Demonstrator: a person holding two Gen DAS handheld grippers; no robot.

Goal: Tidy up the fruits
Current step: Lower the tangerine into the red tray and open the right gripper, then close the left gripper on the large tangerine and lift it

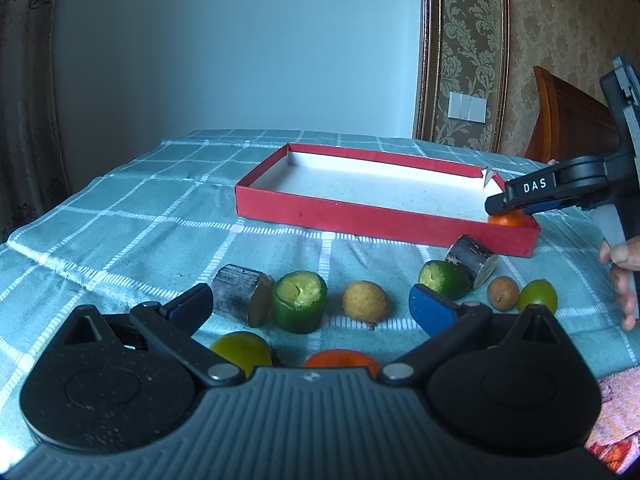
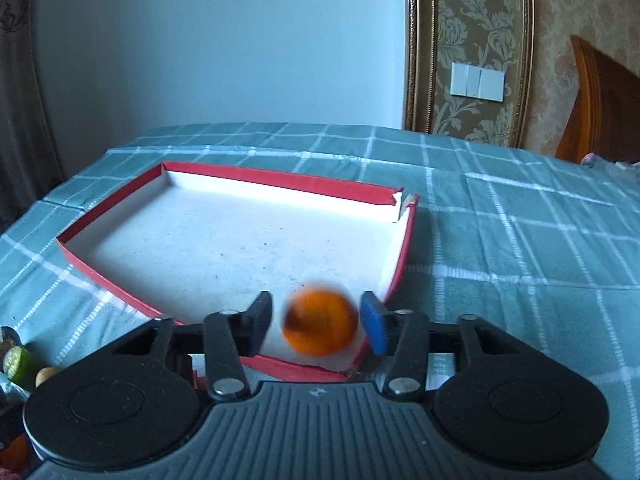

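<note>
A: Look at your right gripper (image 2: 316, 326). The orange fruit (image 2: 319, 321) sits between the jaws, over the near right corner of the red tray (image 2: 402, 248). It is blurred, and there is a gap on each side of it, so your jaws are parted and not touching it.

B: And from the left wrist?

A: There the fruit shows low in that corner, just under the right gripper's tip. I cannot tell whether it rests on the tray floor.

B: My left gripper (image 1: 312, 304)?

A: Its jaws stand wide with nothing in them. It hovers over the checked cloth (image 1: 120, 208), in front of the tray. Beyond the jaws lie two green cut pieces (image 1: 300, 300), two dark stubs (image 1: 240, 294), two tan round fruits (image 1: 365, 300) and a green one (image 1: 538, 296).
</note>
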